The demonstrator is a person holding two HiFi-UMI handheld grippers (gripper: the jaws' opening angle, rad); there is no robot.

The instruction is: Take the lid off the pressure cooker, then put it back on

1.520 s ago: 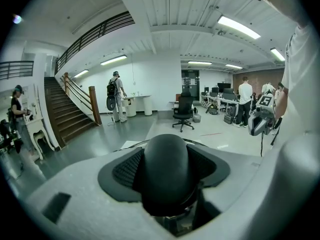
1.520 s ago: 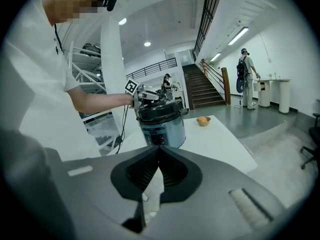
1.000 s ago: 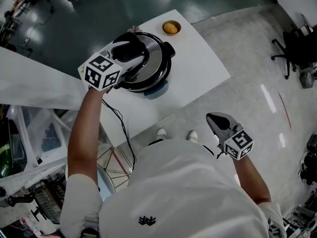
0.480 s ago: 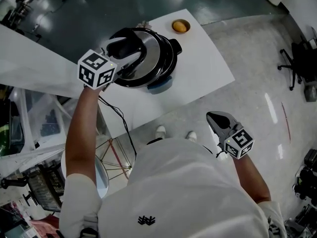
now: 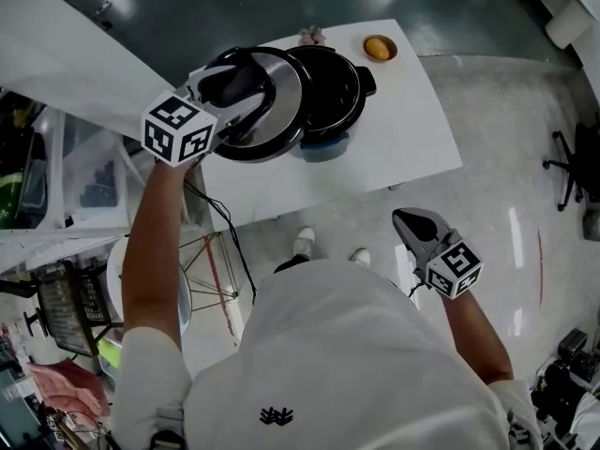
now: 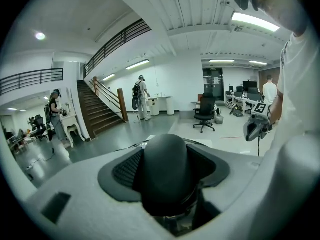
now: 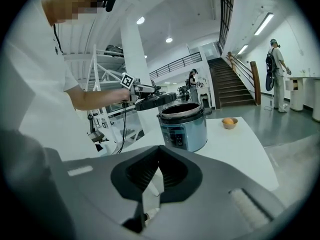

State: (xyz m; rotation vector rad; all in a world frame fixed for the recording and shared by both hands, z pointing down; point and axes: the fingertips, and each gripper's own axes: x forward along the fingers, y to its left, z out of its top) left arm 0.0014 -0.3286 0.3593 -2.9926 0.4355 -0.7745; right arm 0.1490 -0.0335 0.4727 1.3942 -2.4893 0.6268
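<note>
A: Nearest first. Right claw [image 5: 417, 228]?
B: Close in front of the person's body, over the floor [image 5: 497, 186], short of the table's near edge. Jaws drawn together with only a sliver of light between the pads. Nothing in there.
A: Left claw [image 5: 234, 90]?
B: Out at arm's length over the white table [image 5: 403, 129], marker cube [image 5: 178, 127] at its rear. Jaws clamped on the black knob [image 6: 165, 169] of the lid [image 5: 277, 111]. That knob fills the left gripper view, sitting right between the pads.
A: So where's the lid?
B: Hanging under the left claw, off the pot. Its edge on the claw's right overlaps the rim of the cooker body [image 5: 333, 87]. Touching or not, can't tell.
A: Cooker body?
B: Just right of the left claw, upright on the table, mouth open, dark inside. For the right claw it's straight ahead, blue-grey, control panel facing that claw.
A: Anything else on the table?
B: Black cord [image 5: 220, 218] drops off the table edge below the left claw. Small bowl [image 5: 378, 49] with something orange in it, beyond the cooker, well right of the left claw, apart from the pot.
A: Far end?
B: Staircase [image 6: 97, 115] and a standing person [image 6: 143, 98], way out ahead of the left claw.
</note>
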